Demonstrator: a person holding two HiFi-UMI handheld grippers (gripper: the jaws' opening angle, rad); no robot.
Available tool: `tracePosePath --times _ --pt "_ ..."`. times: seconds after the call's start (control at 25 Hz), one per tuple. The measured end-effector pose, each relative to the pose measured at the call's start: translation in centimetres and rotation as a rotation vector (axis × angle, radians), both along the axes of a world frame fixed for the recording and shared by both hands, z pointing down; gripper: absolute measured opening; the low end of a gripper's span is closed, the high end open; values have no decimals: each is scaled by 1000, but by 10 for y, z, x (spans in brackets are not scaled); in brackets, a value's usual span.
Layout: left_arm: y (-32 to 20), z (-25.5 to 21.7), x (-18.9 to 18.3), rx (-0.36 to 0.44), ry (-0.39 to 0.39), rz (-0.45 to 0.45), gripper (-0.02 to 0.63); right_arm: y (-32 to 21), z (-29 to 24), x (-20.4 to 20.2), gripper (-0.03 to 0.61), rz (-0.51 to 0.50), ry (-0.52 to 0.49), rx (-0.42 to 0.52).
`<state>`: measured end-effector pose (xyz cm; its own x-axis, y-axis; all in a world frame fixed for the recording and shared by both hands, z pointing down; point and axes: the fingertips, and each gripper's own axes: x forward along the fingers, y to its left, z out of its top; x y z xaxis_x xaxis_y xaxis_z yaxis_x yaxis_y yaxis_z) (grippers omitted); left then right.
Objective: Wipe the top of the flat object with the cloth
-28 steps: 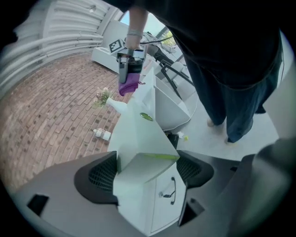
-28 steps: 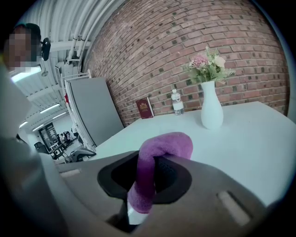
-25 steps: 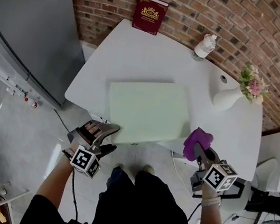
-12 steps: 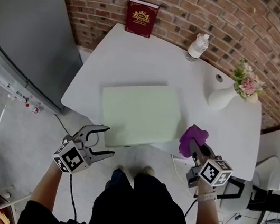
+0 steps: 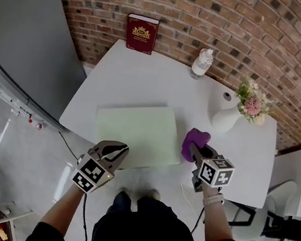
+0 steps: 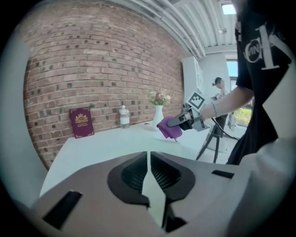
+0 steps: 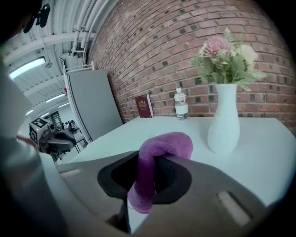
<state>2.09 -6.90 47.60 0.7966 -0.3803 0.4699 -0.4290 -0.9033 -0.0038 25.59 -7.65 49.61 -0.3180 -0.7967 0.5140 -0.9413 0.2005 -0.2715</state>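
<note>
Purple cloth clamped in the right gripper, beside the green board; the left gripper shut and empty.

Head view: the pale green flat board (image 5: 134,128) lies in the middle of the white table (image 5: 147,76). The right gripper (image 5: 196,151) holds the purple terry cloth (image 5: 195,137) just beside the board's 3 o'clock edge. The left gripper (image 5: 117,150) hangs at the board's 7 o'clock corner. A dark red book (image 5: 140,33) stands at the table's 11 o'clock against the brick wall (image 5: 258,32), a clear bottle (image 5: 201,62) at 12 and a white vase of flowers (image 5: 226,117) at 2.
Left gripper view: its jaws have just closed together, with nothing between them.
Right gripper view: its jaws pinch the cloth, which loops up over them.
</note>
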Motion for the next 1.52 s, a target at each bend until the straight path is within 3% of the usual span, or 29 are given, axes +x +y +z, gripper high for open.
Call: tracePosePath --times 0.08,0.28,0.52,0.64,0.88,1.16,1.36,1.52 --pt "-9 2 18 -64 2 -77 26 -25 4 2 67 -54 37 -18" --pt "-22 29 52 -124 -129 -173 26 -86 30 5 67 -174 160 -71" --pt "-25 52 65 -164 -212 -299 26 -138 67 1 67 -219 110 -147" --pt "-23 64 64 -182 -259 -319 25 -147 79 -11 67 -313 84 -169" --pt "-19 79 65 -202 -345 -297 12 -134 88 -26 67 -481 1 -201" --pt "-19 83 64 -236 -338 -297 11 -94 81 -36 67 -647 -26 -202" --pt "-20 82 63 -249 -341 -296 11 -59 73 -39 67 -717 -87 -211" --pt "-20 82 63 -256 -341 -294 11 -32 70 -39 67 -701 -151 -229"
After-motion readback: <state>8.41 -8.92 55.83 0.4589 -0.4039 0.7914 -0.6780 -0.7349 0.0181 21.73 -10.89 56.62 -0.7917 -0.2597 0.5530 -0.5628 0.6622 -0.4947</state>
